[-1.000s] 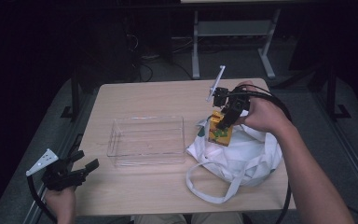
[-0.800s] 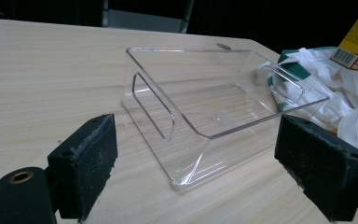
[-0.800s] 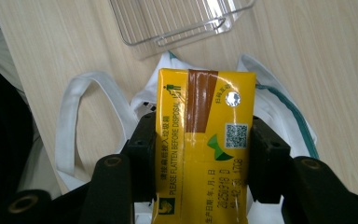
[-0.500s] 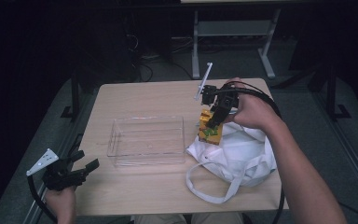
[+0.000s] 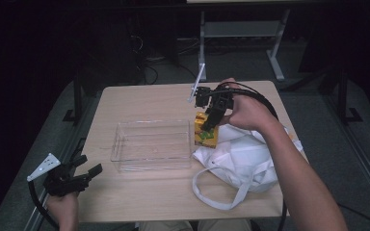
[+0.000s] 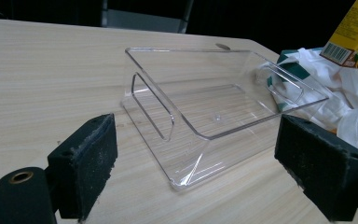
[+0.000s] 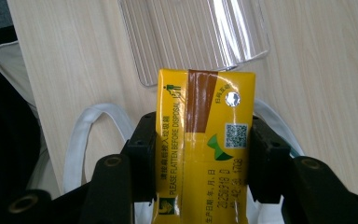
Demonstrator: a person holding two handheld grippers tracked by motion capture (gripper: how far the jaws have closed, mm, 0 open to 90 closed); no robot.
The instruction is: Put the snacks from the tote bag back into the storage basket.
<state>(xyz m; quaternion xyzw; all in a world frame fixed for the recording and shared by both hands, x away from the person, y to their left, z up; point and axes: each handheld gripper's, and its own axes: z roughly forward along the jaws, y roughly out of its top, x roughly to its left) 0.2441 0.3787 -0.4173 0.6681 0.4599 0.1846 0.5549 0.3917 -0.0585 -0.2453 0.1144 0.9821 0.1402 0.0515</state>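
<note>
Just right of the clear tray (image 5: 151, 144), above the white bag (image 5: 250, 159), a yellow juice carton (image 5: 206, 131) is clamped upright in the right tool (image 5: 211, 126) (clear of both); the left tool (image 5: 79, 175) is held open, idle.

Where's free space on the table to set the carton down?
Bare wood behind the tray, left of it, and the front strip toward the left gripper. The tray is empty too. Crowded at right: bag, with the carton in the right gripper.
</note>
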